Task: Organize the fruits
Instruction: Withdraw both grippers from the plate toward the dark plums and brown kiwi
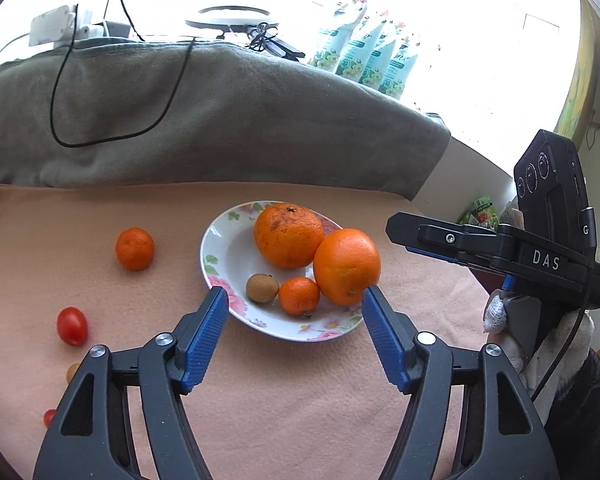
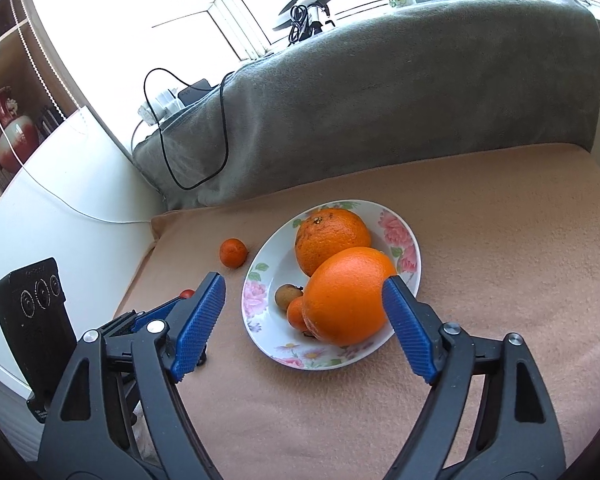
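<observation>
A floral plate (image 1: 216, 248) (image 2: 260, 280) on the peach cloth holds two big oranges (image 1: 288, 236) (image 1: 346, 266), a small mandarin (image 1: 299, 296) and a brown longan (image 1: 262, 288). A loose mandarin (image 1: 135, 249) (image 2: 233, 253) and a cherry tomato (image 1: 72, 326) lie left of the plate. My left gripper (image 1: 292, 294) is open and empty, just short of the plate. My right gripper (image 2: 302, 284) is open and empty, its jaws either side of the near orange (image 2: 346, 296), close above the plate.
A grey blanket-covered ledge (image 1: 204, 120) rises behind the cloth, with a black cable (image 1: 60, 92) draped over it. A small tomato (image 1: 49, 417) and a brown fruit (image 1: 73, 372) lie at the left edge. Green packets (image 1: 364, 56) stand by the window.
</observation>
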Action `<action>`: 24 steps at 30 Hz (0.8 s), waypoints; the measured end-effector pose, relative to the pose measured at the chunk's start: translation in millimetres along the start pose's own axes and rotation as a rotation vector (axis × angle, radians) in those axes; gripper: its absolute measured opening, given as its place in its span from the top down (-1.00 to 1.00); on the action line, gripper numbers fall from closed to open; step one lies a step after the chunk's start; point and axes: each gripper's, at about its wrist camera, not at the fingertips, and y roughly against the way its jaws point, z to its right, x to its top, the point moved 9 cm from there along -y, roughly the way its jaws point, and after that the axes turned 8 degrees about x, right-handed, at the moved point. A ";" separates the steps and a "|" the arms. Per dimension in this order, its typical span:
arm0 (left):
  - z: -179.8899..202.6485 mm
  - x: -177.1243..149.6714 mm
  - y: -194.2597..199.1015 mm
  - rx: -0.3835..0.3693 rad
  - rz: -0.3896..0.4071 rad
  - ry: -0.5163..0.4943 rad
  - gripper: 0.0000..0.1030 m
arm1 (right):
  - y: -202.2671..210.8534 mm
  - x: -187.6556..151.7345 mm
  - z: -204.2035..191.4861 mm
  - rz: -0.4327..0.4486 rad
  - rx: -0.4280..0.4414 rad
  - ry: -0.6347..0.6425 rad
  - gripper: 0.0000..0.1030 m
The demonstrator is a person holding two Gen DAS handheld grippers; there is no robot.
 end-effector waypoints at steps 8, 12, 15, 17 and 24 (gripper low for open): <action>-39.1 -6.5 20.7 0.054 0.013 0.026 -0.41 | -2.8 -12.9 -32.3 -0.017 -0.054 0.158 -0.72; -60.6 -15.0 28.9 0.065 0.001 0.050 -0.41 | -7.8 -20.9 -46.8 -0.026 -0.044 0.196 -0.72; -76.6 -25.5 31.9 0.065 -0.017 0.084 -0.41 | -14.9 -27.3 -56.0 -0.040 -0.012 0.200 -0.72; -87.1 -31.4 33.0 0.083 -0.023 0.098 -0.41 | -20.6 -32.8 -61.8 -0.052 0.004 0.205 -0.72; -114.1 -47.9 32.6 0.127 -0.052 0.119 -0.40 | -42.6 -57.4 -82.8 -0.118 0.018 0.272 -0.72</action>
